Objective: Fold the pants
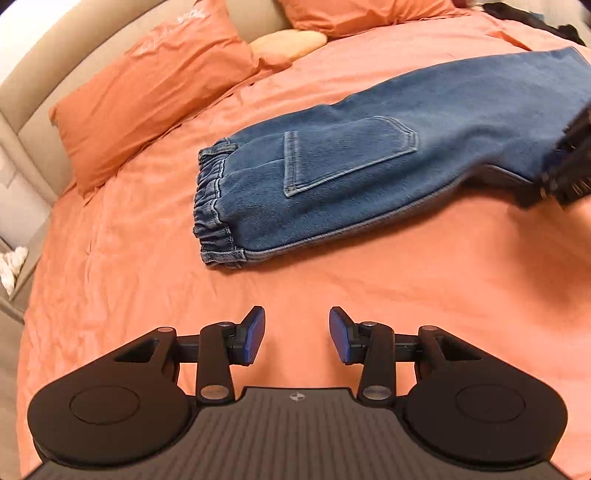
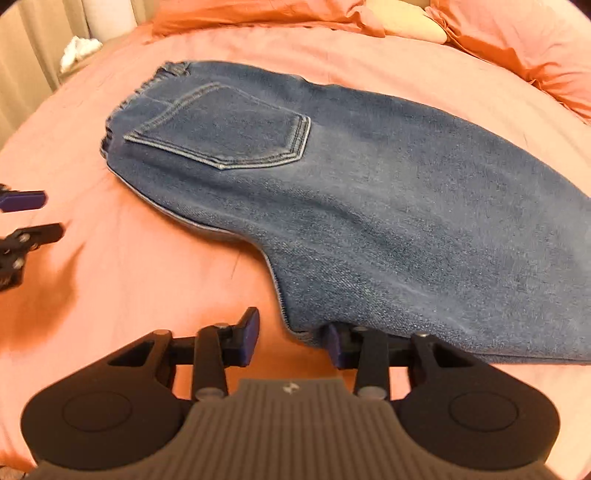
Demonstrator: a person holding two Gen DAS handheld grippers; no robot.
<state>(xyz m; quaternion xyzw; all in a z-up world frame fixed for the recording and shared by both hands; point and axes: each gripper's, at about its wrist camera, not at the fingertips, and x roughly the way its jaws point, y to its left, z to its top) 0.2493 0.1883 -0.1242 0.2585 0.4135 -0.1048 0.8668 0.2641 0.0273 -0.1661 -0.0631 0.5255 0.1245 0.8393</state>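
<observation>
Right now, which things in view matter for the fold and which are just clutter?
Job:
jeans, flat on the bed, back pocket up
left claw, open, short of the jeans
right claw, open at the jeans' near edge

Lying about:
pillows
dark clothes at the far corner
white object beside the bed

I see a bed point(image 1: 110, 236) covered by a wrinkled salmon-orange sheet that fills most of both views. At its head lie two pillows in the same orange fabric: a large pillow point(image 1: 147, 96) against a beige padded headboard point(image 1: 44, 59), and a second pillow point(image 1: 362, 14) further along. Between them rests a small pale peach cushion point(image 1: 288, 42). Beside the bed sits something white and crumpled point(image 1: 13, 264). Dark clothing point(image 1: 532, 18) lies at the far edge.
</observation>
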